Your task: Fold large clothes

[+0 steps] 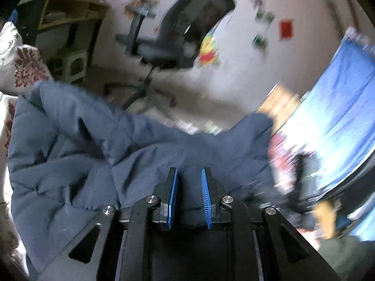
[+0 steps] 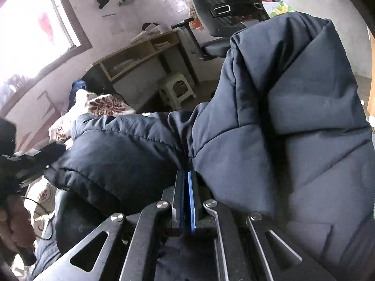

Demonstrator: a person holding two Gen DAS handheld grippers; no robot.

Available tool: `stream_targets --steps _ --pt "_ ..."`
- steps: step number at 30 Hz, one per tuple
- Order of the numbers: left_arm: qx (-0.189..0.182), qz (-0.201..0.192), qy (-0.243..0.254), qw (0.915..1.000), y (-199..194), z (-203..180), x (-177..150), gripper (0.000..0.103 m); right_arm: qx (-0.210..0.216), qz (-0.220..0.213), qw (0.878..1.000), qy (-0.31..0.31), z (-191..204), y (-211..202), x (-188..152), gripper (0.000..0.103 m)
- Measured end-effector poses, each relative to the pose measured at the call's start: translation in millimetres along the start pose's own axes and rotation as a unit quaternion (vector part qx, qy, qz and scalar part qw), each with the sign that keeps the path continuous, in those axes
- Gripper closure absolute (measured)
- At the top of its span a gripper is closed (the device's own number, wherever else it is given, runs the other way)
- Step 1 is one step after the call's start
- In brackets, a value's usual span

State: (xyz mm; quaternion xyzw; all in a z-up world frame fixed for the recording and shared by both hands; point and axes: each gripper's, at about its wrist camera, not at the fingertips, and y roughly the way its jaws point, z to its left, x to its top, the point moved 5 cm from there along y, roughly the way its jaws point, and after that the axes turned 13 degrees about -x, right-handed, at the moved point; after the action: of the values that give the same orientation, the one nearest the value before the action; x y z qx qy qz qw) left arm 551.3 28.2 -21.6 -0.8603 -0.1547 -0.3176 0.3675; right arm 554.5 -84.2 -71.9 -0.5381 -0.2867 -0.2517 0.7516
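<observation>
While the right gripper pinches the padded jacket, the left gripper, slightly parted, seemingly empty, must regrip for folding.

A black office chair stands by the pale wall, beside a wooden desk. A small plastic stool sits under that desk. A red-patterned pillow lies nearby.

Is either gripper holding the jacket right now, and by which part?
The right gripper is shut on a fold of the jacket beside a seam. The left gripper holds nothing: its jaws stand apart over the jacket.
</observation>
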Motion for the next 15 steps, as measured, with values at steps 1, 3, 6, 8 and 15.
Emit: stream_targets --steps 1,3,6,8,15 --pt "0.018 0.025 0.001 0.9995 10 5 -4 0.087 -0.005 0.001 1.0 -0.008 0 -1 0 0.101" --pt "0.034 0.046 0.015 0.9982 20 10 -10 0.089 -0.043 -0.004 0.998 -0.055 4 -5 5 0.103" --pt "0.054 0.066 0.037 0.9957 32 16 -12 0.094 -0.079 -0.019 0.992 -0.094 8 -1 5 0.103" --pt "0.072 0.074 0.06 0.9929 45 21 -11 0.095 -0.084 -0.018 0.992 -0.088 6 12 1 0.103" --pt "0.14 0.036 0.161 0.9763 65 20 -36 0.094 -0.074 -0.017 0.995 -0.059 -3 35 -6 0.103"
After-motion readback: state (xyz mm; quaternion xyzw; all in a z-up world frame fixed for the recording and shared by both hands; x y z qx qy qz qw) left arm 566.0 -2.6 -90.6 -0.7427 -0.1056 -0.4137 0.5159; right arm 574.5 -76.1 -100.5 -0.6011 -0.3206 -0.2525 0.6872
